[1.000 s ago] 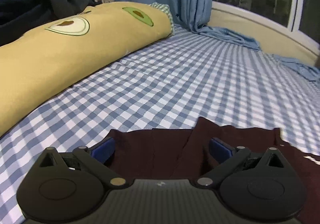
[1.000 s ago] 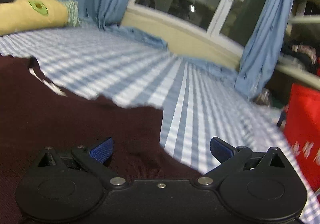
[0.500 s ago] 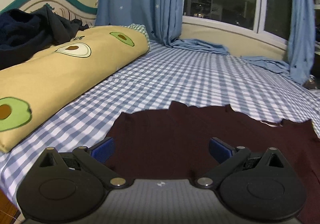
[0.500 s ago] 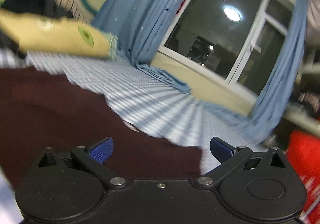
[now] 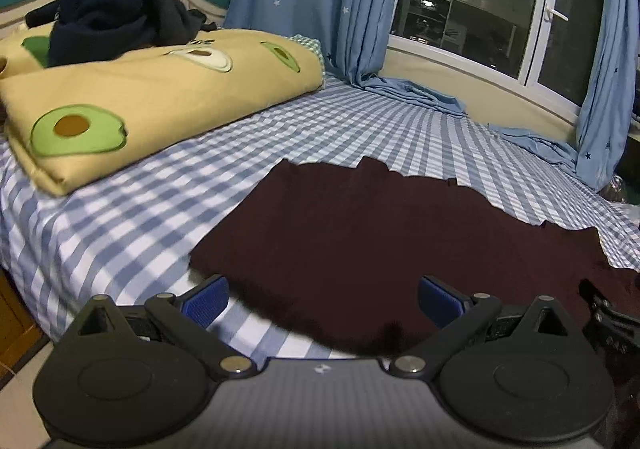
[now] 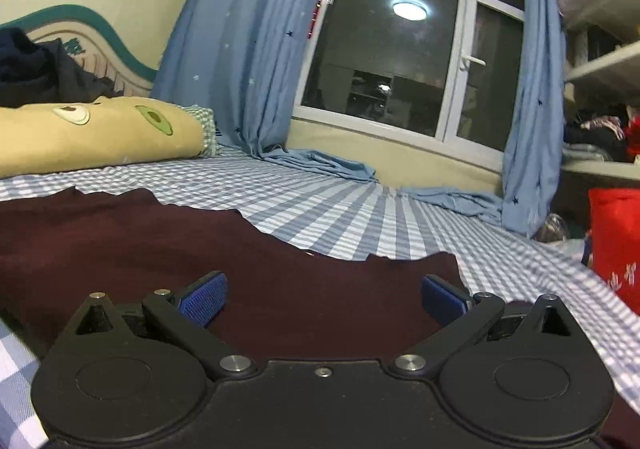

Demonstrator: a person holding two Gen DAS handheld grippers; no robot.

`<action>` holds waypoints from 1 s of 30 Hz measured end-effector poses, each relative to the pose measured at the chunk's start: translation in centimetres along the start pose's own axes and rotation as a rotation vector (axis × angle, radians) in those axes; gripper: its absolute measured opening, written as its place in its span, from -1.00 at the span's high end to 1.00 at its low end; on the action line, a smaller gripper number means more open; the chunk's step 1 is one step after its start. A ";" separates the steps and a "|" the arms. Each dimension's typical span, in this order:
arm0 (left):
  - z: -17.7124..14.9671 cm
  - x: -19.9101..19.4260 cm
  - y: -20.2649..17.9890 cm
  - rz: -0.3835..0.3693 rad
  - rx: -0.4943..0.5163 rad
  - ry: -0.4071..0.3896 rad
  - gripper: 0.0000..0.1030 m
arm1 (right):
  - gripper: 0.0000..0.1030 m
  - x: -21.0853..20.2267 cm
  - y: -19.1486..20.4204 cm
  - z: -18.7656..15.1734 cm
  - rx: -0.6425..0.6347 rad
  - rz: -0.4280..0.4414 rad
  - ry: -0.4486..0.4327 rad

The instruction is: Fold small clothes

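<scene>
Maroon garment (image 5: 400, 241) flat on checked bedsheet (image 5: 360, 129).

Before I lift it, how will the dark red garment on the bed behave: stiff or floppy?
Probably floppy: the dark red garment lies flat with wavy edges on the checked sheet. It looks thin, so likely light. Lifted at one point, it would probably sag.

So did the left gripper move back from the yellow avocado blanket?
Yes. The left gripper has pulled back and up: the avocado blanket looks farther away, and more of the maroon garment shows.
</scene>
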State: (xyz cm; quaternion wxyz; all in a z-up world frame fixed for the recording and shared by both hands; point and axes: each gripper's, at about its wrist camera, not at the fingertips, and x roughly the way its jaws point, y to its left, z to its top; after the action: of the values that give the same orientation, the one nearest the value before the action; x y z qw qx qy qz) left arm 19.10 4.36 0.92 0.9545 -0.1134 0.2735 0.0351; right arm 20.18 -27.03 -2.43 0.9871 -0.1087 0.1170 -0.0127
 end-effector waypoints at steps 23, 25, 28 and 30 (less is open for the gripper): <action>-2.5 2.1 0.9 0.015 -0.156 0.079 -0.99 | -0.99 1.0 1.0 -1.5 -0.021 -0.009 0.078; -2.0 2.5 0.9 0.018 -0.161 0.075 -0.99 | -0.99 0.9 0.8 -1.4 -0.021 -0.010 0.077; -1.5 3.1 1.1 0.025 -0.176 0.079 -0.99 | -0.99 0.9 0.8 -1.4 -0.021 -0.011 0.073; -1.2 3.5 1.1 0.031 -0.178 0.082 -0.99 | -0.99 0.9 0.8 -1.4 -0.024 -0.014 0.070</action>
State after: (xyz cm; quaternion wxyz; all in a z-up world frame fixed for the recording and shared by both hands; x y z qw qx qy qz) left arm 21.31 5.18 -2.14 0.9280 -0.1947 0.3099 0.0693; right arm 20.71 -26.58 -4.15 0.9809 -0.1207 0.1507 -0.0220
